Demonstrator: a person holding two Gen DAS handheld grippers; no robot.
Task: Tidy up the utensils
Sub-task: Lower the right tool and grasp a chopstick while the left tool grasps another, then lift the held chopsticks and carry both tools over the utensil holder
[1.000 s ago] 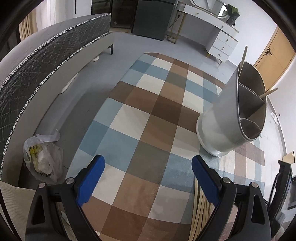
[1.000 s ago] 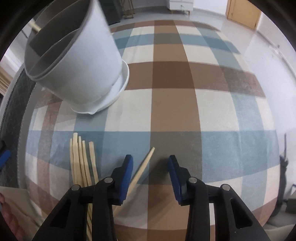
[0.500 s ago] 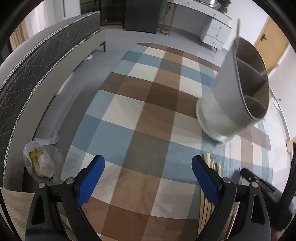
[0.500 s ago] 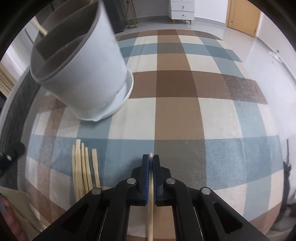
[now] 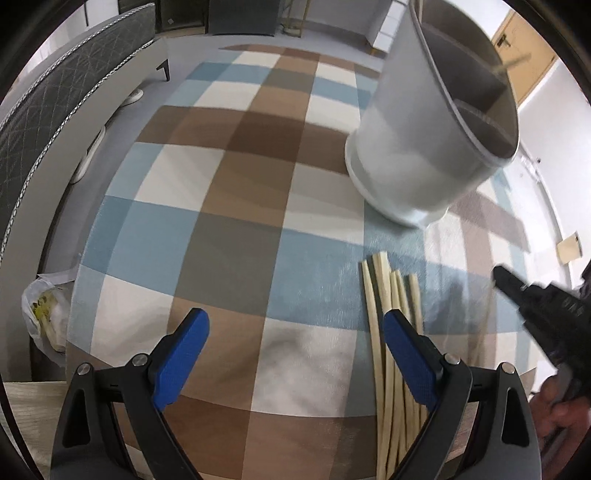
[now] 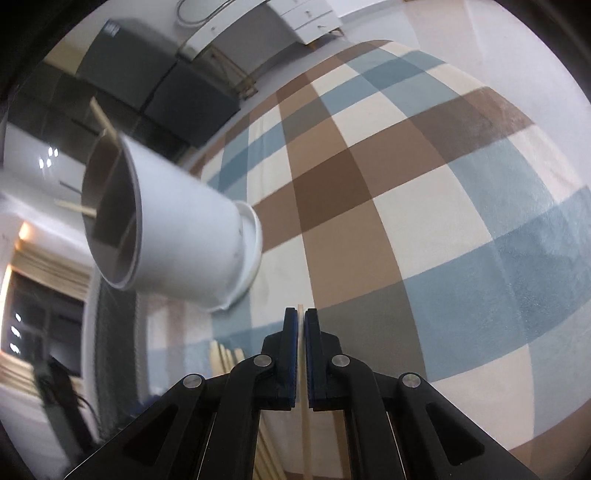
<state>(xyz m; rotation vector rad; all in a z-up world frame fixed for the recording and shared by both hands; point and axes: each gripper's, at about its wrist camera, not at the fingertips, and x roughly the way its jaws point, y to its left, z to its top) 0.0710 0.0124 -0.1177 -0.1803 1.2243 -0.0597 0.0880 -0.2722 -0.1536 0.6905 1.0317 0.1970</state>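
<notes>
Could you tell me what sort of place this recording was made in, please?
Most likely a bedroom at home: a quilted grey bed edges a checked rug, and a white chest of drawers stands by the far wall next to a wooden door.

Left wrist view: steeply down from close above the checked cloth (image 5: pixel 236 206), divided white holder (image 5: pixel 413 155) at one o'clock, loose chopsticks (image 5: pixel 388 295) at four. Right wrist view: shallower, rolled, same holder (image 6: pixel 184 240) at ten o'clock, same cloth (image 6: pixel 406 221) and chopsticks (image 6: pixel 225 356) shared.
</notes>
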